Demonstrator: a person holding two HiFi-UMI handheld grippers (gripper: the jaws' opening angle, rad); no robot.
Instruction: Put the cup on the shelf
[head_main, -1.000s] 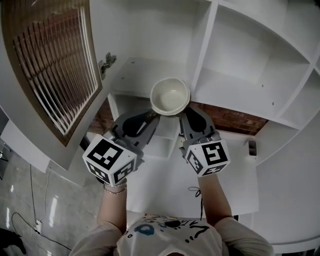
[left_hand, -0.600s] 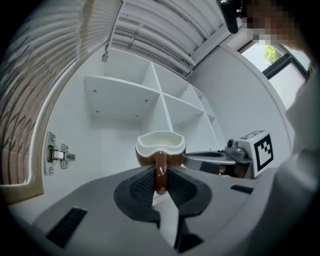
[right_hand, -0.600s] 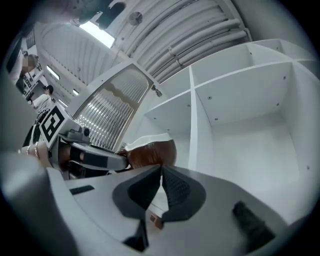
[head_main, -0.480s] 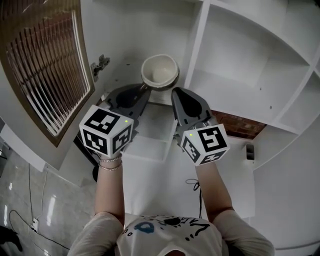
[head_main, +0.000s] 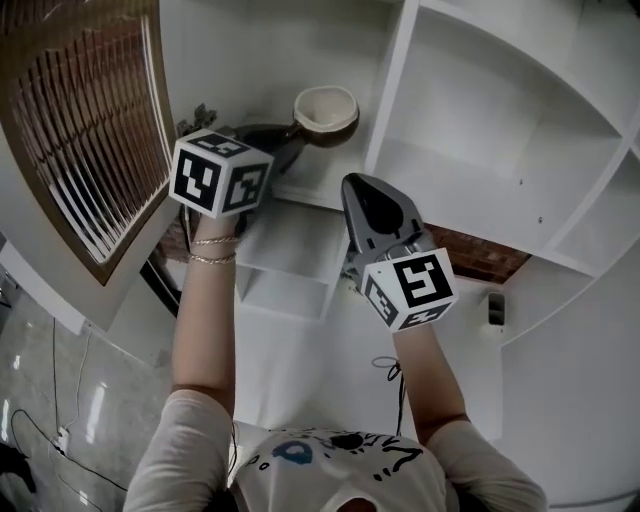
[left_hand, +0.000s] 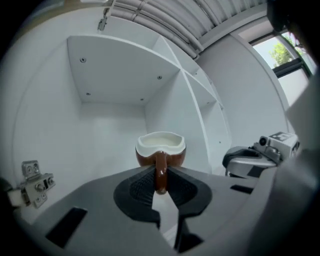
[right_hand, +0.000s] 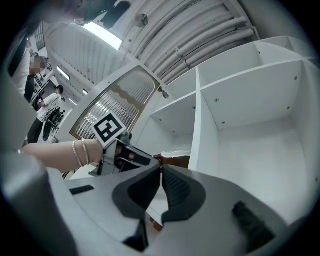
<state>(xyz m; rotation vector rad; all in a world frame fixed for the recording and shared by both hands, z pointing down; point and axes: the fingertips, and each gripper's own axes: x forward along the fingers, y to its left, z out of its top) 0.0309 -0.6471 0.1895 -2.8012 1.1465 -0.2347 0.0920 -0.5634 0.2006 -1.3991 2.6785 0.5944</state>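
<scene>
The glossy brown cup (left_hand: 161, 149), cream inside, is pinched by its curved handle (left_hand: 160, 167) in the left tongs (left_hand: 160, 181), at twelve o'clock inside the smooth white shelf (left_hand: 115, 75). The right tongs (right_hand: 161, 170) are closed and empty.

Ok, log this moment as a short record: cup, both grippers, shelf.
cup: brown outside, cream inside, upright, in the left compartment
set down: cannot tell, its base is hidden behind the gripper
left gripper: shut on the handle
right gripper: jaws together, nothing between them, short of the shelf
shelf: white, open compartments
door: slatted, swung open at the left
</scene>
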